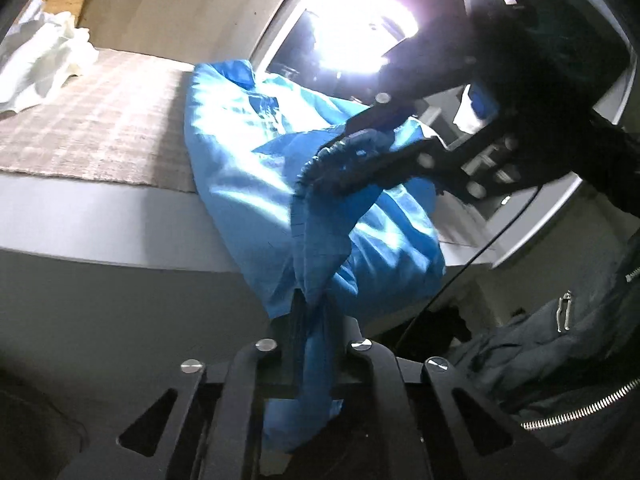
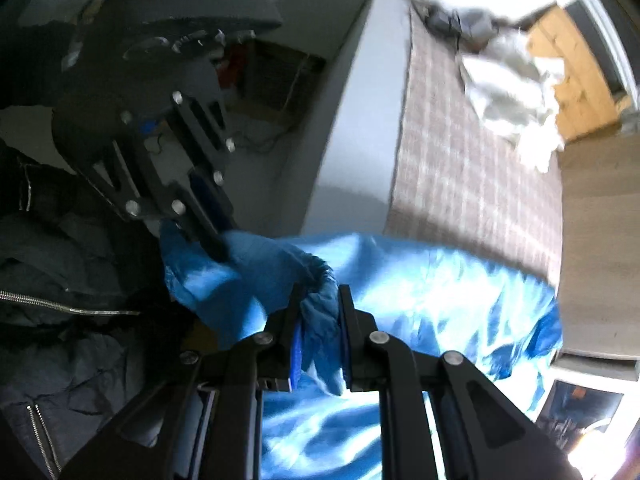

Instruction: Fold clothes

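The bed (image 1: 100, 120), its checked cover bare, serves as the folding surface. The blue garment (image 1: 248, 152) trails off its near edge, lifted to spread, I'd judge. A white cloth (image 1: 44, 64) waits, crumpled, at the far left. The left gripper (image 1: 316, 312) is clenched on one bunch of blue fabric, and the right gripper (image 2: 320, 312) is clamped on another gathered edge.

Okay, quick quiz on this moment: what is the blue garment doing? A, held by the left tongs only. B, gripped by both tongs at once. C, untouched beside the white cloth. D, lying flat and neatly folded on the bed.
B: the left tongs and the right tongs are each shut on bunched fabric of the blue garment.
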{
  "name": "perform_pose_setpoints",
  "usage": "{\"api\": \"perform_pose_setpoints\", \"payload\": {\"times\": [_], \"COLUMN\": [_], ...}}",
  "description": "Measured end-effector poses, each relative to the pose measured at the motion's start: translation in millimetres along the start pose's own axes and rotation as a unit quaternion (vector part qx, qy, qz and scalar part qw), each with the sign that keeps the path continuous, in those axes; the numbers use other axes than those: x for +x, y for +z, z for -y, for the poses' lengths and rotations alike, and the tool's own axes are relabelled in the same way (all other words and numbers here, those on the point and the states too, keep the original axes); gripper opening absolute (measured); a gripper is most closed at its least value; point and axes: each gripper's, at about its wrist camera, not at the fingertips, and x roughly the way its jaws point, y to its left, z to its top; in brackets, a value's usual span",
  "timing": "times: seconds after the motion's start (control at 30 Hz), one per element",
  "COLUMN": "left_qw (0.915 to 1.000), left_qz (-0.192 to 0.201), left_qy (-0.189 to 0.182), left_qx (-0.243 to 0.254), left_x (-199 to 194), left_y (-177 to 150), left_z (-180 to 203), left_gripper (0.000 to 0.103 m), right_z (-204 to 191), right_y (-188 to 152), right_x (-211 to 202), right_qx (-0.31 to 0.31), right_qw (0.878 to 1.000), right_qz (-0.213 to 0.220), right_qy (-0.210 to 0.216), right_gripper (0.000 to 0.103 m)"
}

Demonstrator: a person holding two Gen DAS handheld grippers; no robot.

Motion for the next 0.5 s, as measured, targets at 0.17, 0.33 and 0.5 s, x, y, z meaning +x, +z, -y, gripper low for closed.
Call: {"api": "perform_pose_setpoints", "payload": {"times": [0.17,0.33,0.5], "left_qw": [0.9933,0.9849,0.983], "left_qz": [-0.023,-0.047,-0.1], "left_qy": [0.112,0.142,0.131], "left_qx": [-0.02,-0.087,-0.081], "left_x": [0.0,3.8,2.0], "left_y": [-9.7,-45.3,-78.0], "left_z": [-3.4,-22.3,-20.8], "left_gripper": [0.001,0.0,0.001], "right_z": [-37.3,-63.4,-45.3], "right_y": [-7.4,-19.7,-34.7], "right_x": [-14.8,-3.8,18.0], "right_qx": [-0.087,-0.128,-0.079], "right_qw": [0.995,0.991,0.996], "right_qz": [0.042,0.007,-0.029], "right_qy": [-0.031,-0.046,0.002], "right_gripper": [0.015,0.029,0.039]}}
